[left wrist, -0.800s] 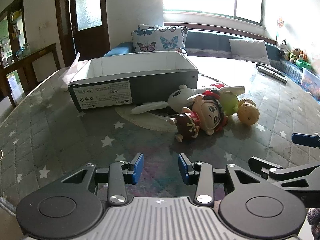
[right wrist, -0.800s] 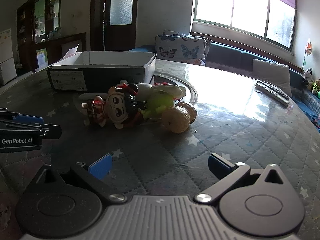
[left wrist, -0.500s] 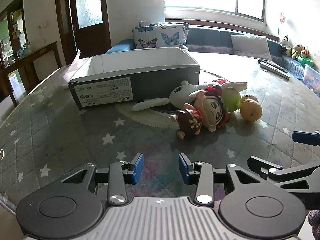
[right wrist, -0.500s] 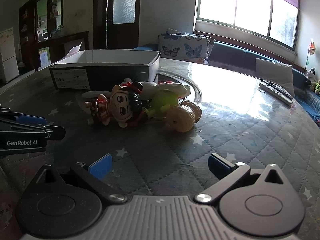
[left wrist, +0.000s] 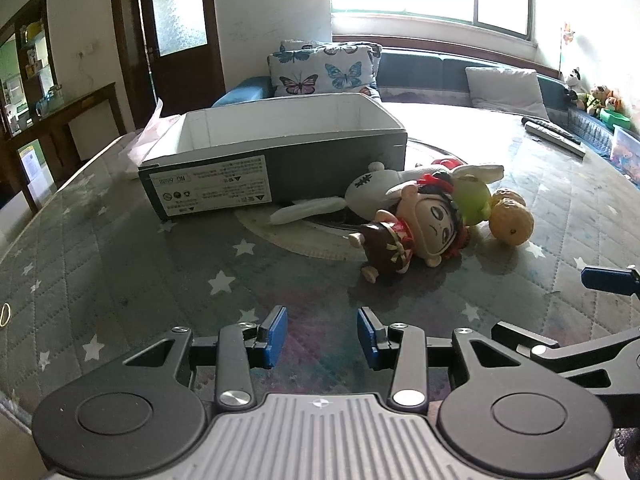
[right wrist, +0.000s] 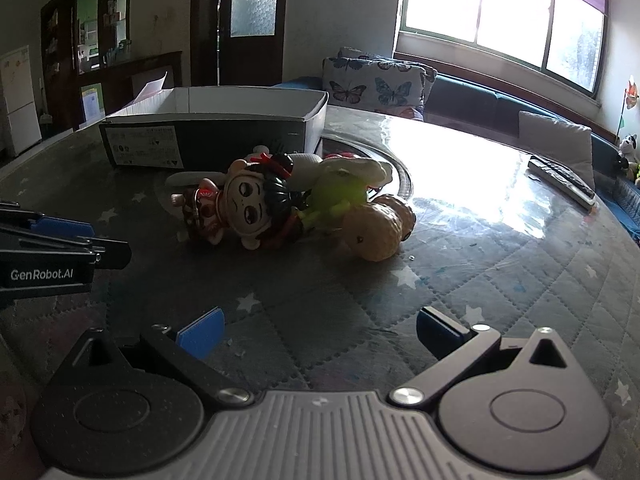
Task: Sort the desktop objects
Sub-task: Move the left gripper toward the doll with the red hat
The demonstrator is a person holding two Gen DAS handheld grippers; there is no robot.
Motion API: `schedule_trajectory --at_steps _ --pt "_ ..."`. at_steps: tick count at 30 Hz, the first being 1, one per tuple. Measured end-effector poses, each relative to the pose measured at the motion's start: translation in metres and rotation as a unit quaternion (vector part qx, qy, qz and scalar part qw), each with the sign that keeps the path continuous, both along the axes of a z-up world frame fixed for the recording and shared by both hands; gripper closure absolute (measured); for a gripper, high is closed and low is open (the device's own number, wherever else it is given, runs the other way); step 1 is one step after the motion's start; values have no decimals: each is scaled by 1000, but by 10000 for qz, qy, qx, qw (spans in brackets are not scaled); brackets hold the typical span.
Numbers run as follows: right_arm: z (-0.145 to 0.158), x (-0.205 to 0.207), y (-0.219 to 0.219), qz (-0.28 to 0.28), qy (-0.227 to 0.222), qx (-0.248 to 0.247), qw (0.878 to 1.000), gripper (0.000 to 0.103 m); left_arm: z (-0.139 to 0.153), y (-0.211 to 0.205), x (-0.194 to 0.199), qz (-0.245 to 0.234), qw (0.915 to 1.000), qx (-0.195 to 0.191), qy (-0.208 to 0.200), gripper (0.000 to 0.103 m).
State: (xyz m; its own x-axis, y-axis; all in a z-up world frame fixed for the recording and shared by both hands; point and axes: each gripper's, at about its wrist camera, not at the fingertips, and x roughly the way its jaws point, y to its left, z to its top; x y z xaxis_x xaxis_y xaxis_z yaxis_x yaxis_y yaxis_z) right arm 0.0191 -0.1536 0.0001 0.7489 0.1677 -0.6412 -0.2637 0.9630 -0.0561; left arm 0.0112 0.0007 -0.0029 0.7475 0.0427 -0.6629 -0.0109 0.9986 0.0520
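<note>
A pile of toys lies mid-table: a big-headed doll (left wrist: 420, 232) (right wrist: 248, 204), a white plush rabbit (left wrist: 372, 196), a green toy (left wrist: 474, 200) (right wrist: 340, 196) and a tan peanut-shaped toy (left wrist: 512, 224) (right wrist: 376, 228). An open dark cardboard box (left wrist: 276, 160) (right wrist: 212, 132) stands behind them. My left gripper (left wrist: 322, 336) is open a small way and empty, short of the doll. My right gripper (right wrist: 320, 330) is wide open and empty, in front of the peanut toy.
The table (left wrist: 120, 260) has a grey quilted star cover under clear film. Remote controls (right wrist: 560, 176) lie at the far right. A sofa with butterfly cushions (left wrist: 324, 68) stands behind the table. The other gripper shows at the left edge of the right wrist view (right wrist: 52, 252).
Both grippers have drawn slightly closer to the toy pile. Neither jaw opening has changed.
</note>
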Motion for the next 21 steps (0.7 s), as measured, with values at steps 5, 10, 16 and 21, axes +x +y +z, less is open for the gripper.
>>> schedule_trajectory --at_steps 5,10,16,21 --pt "-1 2 0 45 32 -4 10000 0 -1 1 4 17 10000 -21 48 61" --pt "-2 5 1 98 63 16 9999 0 -1 3 7 30 9999 -47 94 61" --pt "-3 10 2 132 83 4 9999 0 0 5 11 41 9999 -105 110 61" --pt "-5 13 3 172 121 -10 9998 0 1 5 15 35 9998 -128 123 61"
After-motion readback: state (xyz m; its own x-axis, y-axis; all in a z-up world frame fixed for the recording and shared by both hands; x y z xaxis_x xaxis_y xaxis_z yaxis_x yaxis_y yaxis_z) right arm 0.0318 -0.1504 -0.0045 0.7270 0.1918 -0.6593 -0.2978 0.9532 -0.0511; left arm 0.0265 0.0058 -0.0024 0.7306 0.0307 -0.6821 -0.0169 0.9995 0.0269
